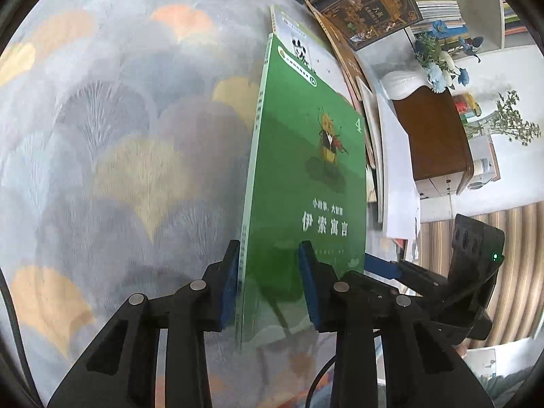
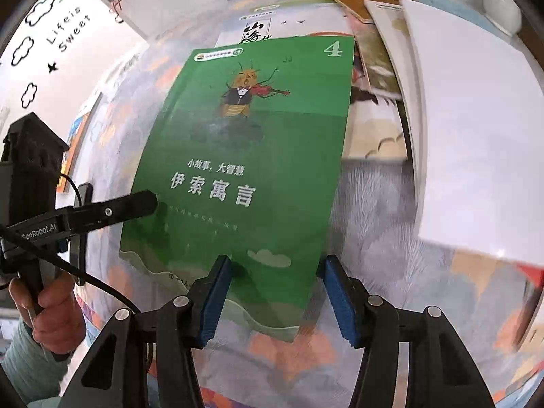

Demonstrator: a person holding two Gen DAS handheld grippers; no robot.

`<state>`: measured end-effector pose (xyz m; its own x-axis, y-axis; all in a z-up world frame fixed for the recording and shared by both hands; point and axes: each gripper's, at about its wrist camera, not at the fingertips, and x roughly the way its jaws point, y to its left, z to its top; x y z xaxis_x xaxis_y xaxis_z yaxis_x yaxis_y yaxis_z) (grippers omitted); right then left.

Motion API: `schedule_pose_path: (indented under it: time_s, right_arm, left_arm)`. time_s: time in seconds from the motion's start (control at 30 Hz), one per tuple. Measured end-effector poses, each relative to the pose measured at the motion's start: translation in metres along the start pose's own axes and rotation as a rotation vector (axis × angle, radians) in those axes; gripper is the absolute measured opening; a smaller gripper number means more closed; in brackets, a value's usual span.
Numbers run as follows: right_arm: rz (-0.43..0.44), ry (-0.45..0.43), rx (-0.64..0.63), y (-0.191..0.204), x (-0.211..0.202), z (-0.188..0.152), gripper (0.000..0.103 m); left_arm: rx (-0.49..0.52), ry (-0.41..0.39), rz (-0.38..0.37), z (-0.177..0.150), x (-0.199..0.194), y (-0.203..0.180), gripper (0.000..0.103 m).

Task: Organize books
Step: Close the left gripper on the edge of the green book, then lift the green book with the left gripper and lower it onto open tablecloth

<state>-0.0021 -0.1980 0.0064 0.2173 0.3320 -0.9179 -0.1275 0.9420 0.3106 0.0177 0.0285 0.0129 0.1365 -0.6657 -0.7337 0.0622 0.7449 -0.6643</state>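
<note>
Reading the left wrist view from its left edge: saw only patterned carpet (image 1: 119, 153) there. Found the left gripper (image 1: 268, 282) at lower centre, jaws set narrowly apart around the near end of the green book (image 1: 306, 176). Stood on edge over the carpet, spine leftward, cover rightward. Frame-left pad close against the spine, frame-right pad over the cover; could not tell whether either pressed. Dark books (image 1: 370, 10) piled at upper right.

In the right wrist view, a hand (image 2: 51, 306) at lower left, a black fingertip (image 2: 149, 200) touching the book's left edge. Filled the centre, cover showing. Right gripper (image 2: 277, 292) at bottom centre, jaws partly apart and clamping nothing, one pad over the cover, the other just beside the book's right edge. White book (image 2: 476, 136) at right.
</note>
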Motion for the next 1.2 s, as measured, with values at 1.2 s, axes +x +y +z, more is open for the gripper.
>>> schedule_pose_path:
  time_s: [1.2]
  right_arm:
    - [0.132,-0.085,-0.047,0.016,-0.038,-0.019,0.027]
  left_arm:
    - [0.096,0.014,-0.038,0.001,-0.008,-0.039,0.01]
